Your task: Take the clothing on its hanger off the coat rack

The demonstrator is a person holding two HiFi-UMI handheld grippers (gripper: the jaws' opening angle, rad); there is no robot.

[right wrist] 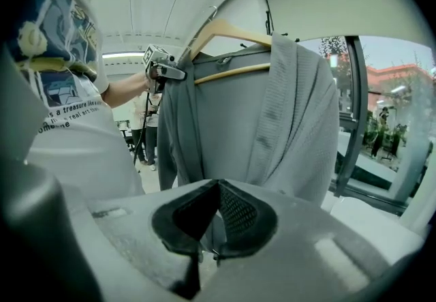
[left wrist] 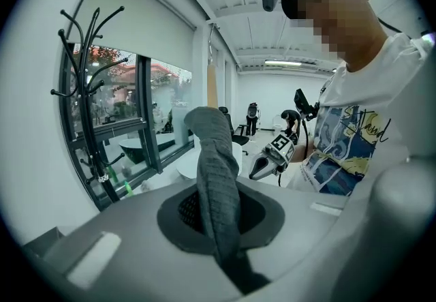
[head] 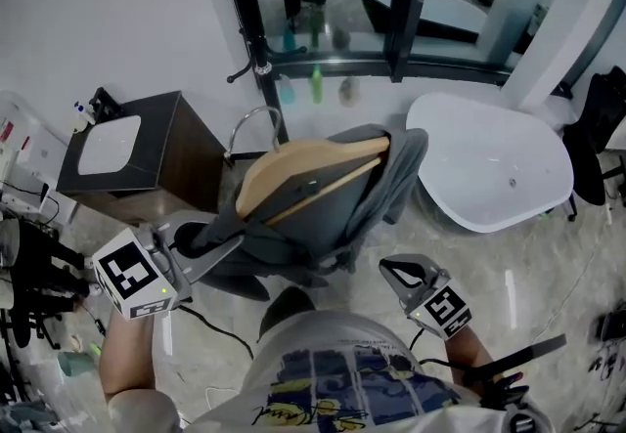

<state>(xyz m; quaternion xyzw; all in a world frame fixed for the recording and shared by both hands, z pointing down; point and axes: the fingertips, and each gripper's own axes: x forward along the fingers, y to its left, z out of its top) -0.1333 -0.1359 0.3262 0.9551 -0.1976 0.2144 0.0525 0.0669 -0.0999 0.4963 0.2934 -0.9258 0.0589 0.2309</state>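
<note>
A grey knitted cardigan (head: pixel 333 211) hangs on a wooden hanger (head: pixel 293 172) right in front of me. The hanger's metal hook (head: pixel 252 120) is free in the air, apart from the black coat rack (head: pixel 245 1). My left gripper (head: pixel 233 245) is shut on a fold of the cardigan (left wrist: pixel 216 178) at its left shoulder, and the fabric runs up out of the jaws. My right gripper (head: pixel 396 271) is shut with nothing in it, a little to the right of the garment and below it. In the right gripper view the cardigan (right wrist: pixel 272 123) fills the middle, with the left gripper (right wrist: pixel 167 70) at its shoulder.
The coat rack (left wrist: pixel 88 110) stands against a black-framed window (head: pixel 411 1). A dark cabinet with a white basin (head: pixel 127 152) is at the left. A white tub (head: pixel 489 172) lies at the right. Green bottles (head: pixel 316 84) stand by the window. Cables lie on the floor.
</note>
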